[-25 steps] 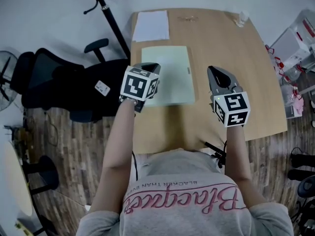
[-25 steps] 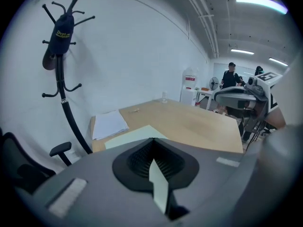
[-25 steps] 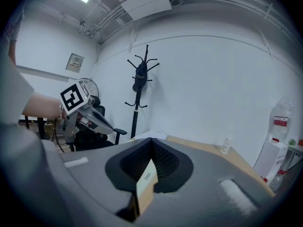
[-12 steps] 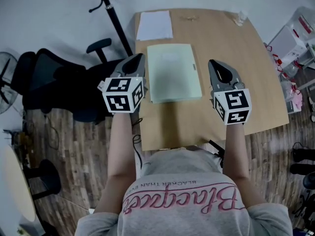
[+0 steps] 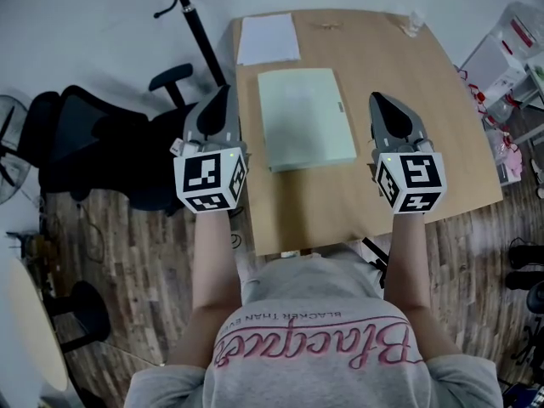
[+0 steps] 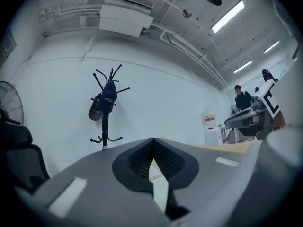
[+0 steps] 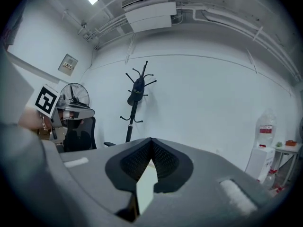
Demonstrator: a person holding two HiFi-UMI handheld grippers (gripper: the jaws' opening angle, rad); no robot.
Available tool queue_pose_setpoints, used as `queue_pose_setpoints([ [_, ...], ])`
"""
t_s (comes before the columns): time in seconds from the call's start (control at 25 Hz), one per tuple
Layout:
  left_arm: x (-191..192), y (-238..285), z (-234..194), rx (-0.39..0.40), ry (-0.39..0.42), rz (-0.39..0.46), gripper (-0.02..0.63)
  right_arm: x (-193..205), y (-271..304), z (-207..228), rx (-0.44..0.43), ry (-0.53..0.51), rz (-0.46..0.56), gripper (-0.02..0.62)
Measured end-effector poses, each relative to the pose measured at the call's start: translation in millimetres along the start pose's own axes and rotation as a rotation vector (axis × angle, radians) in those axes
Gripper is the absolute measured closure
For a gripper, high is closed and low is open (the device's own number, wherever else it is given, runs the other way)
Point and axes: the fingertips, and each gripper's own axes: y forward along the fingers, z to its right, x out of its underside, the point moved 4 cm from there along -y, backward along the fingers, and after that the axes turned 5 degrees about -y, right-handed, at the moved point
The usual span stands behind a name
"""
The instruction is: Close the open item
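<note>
At the two sides of the wooden table, the left gripper and the right gripper each have their jaws pressed together at the tips, with nothing between them. Only the head view shows the pale green folder, lying flat and closed between the grippers and touched by neither, with a white sheet beyond it. The gripper views face a white wall and a coat stand instead.

One counter, one pale green folder, one white sheet. Two tongs: left tongs, right tongs. One black chair, one coat stand, one fan.
</note>
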Motion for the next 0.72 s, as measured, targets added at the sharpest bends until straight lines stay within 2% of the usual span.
queue_pose_setpoints([
  [0.24, -8.8, -6.6, -2.4, -0.03, 0.004, 0.045, 0.589, -15.6, -4.3, 7.5, 0.011, -0.024, 0.038, 0.594],
  [0.72, -31.8, -3.3, 17.2, -0.099, 0.053, 0.071, 0.589, -30.8, -2.3, 30.0, -0.048, -0.07, 0.087, 0.594],
])
